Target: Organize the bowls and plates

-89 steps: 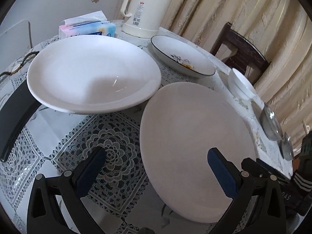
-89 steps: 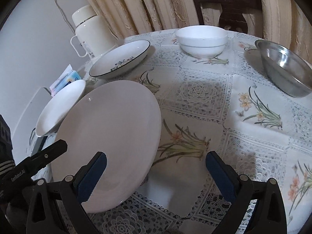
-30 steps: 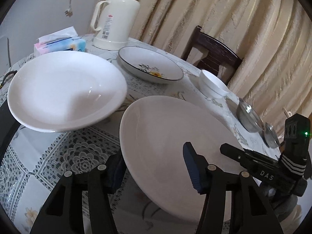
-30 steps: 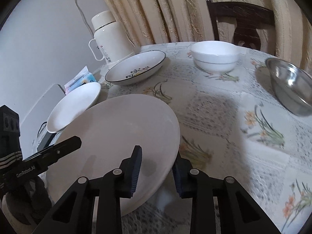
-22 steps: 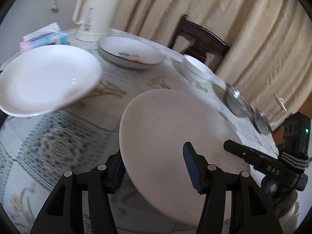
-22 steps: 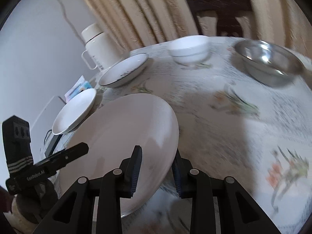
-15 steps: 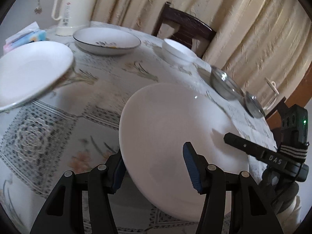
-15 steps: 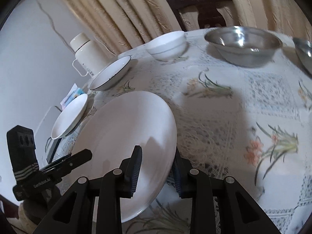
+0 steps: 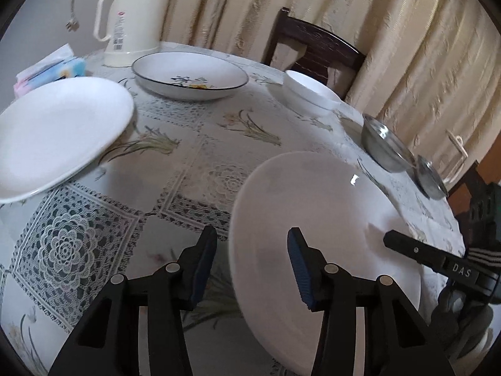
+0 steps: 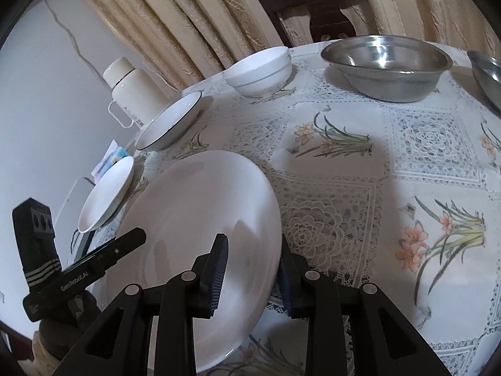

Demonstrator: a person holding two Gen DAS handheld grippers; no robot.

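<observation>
Round table (image 9: 194, 169) under a lace and flower cloth; dishes spread around it. Largest dish in play: plain white plate (image 10: 200, 219), held off the cloth at the near edge, tilted, gripped from both sides at once. Right gripper (image 10: 250, 266) is clamped on the plate's right rim, one pad above and one below. Left gripper (image 9: 250, 263) straddles the left rim with its jaws narrowed; pad contact is not fully clear from its own camera, but it reads as pinching the plate too. Second white plate (image 9: 56, 131) sits at the far left, well apart. Black-rimmed flower dish (image 9: 191, 75) lies beyond it, near the thermos (image 9: 131, 18). Steel bowl (image 10: 388, 62) and white bowl (image 10: 260, 69) stand at the far side, near each other; a second steel dish (image 10: 488, 75) shows at the right edge. Judged step: carrying the held plate to stack with another plate. For a clean move: keep both grips level with each other so the rim does not twist, keep the plate nearly flat, lower it centred over the target, release one side only once it rests. Risk: glazed rim slipping from the pads if tilted further.
</observation>
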